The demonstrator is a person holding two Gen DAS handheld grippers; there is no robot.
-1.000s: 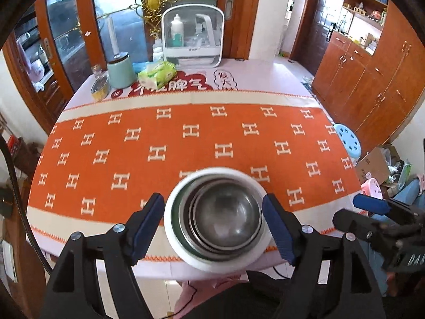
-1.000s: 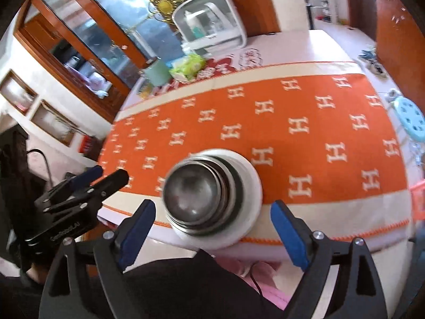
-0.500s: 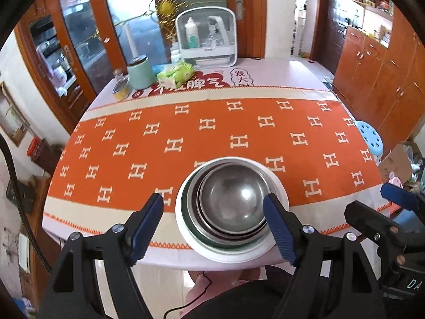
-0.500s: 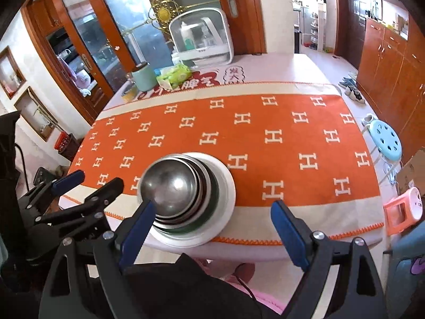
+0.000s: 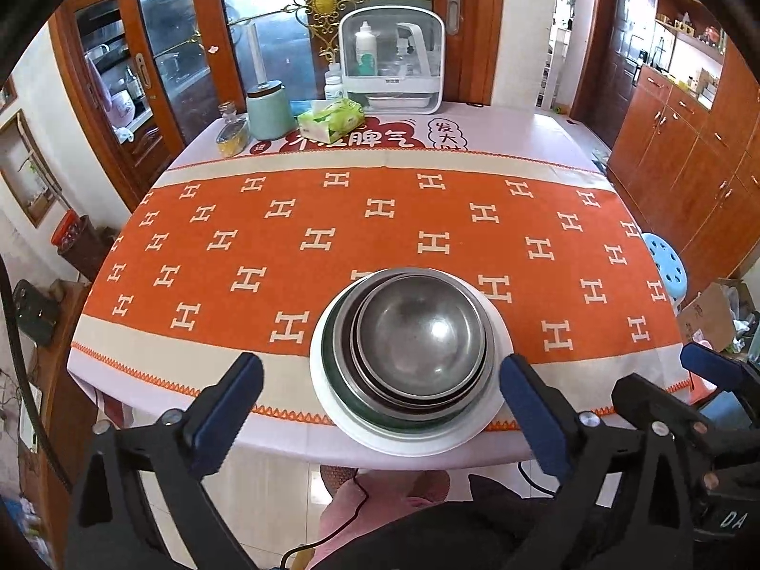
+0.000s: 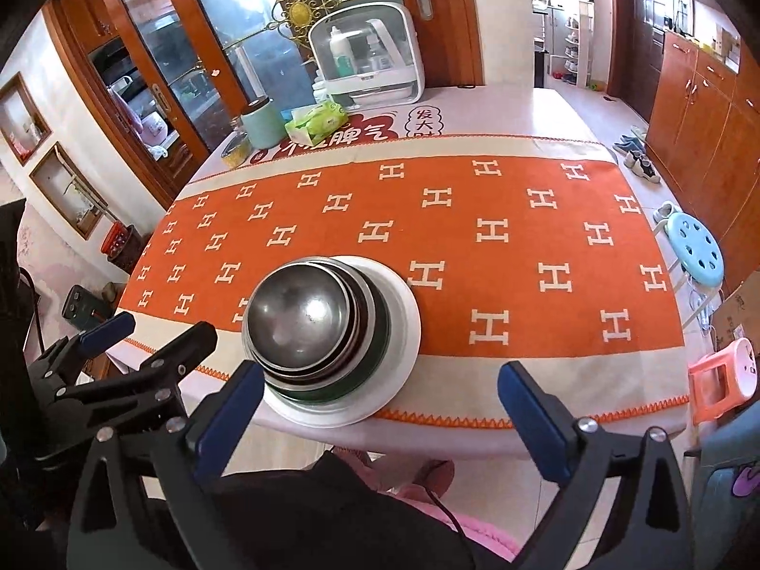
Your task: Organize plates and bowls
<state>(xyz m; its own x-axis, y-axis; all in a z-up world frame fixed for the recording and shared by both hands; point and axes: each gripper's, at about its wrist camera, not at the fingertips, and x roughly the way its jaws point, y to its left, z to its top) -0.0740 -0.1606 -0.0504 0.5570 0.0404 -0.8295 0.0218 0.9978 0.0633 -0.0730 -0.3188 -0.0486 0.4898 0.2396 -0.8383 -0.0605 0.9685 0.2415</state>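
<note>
Nested steel bowls (image 5: 420, 332) sitting on white plate (image 5: 494, 420) at tabletop (image 5: 285, 422) near edge, just ahead between left claw (image 5: 380, 396) pads. Both claws (right claw (image 6: 380, 396) too) having just been opening, now gaping wide, holding nothing. Steel likely stiff, slippery; plate probably breakable, so gripping at rim.

One white plate (image 5: 332, 408); three steel bowls (image 5: 420, 332).
</note>
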